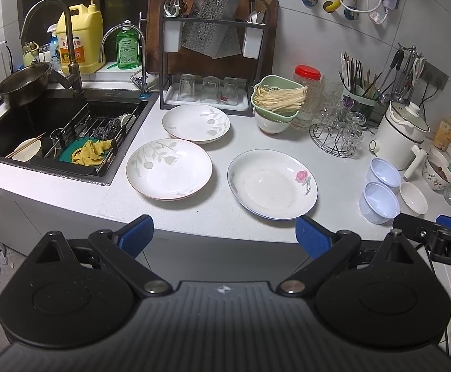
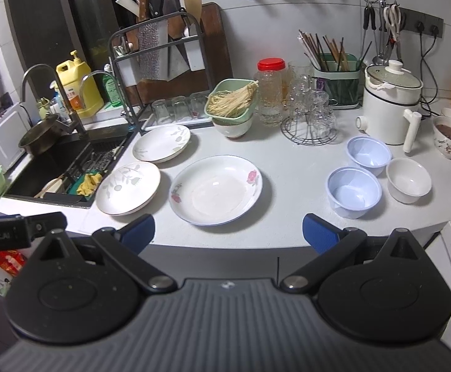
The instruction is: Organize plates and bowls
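both the left gripper (image 1: 224,232) and the right gripper (image 2: 228,232) hung spread wide and empty before the counter (image 2: 287,167). three plates, the rose plate (image 2: 215,189) nearest, lay apart beside the sink (image 1: 39,117); two blue bowls (image 2: 354,192) and a white bowl (image 2: 408,184) sat to the right.

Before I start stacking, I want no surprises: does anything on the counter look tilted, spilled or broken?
One thing: the green basket of noodles sits tilted on a white bowl, noodle ends hanging over its rim. The plates and bowls look whole and lie flat, with no spill visible.
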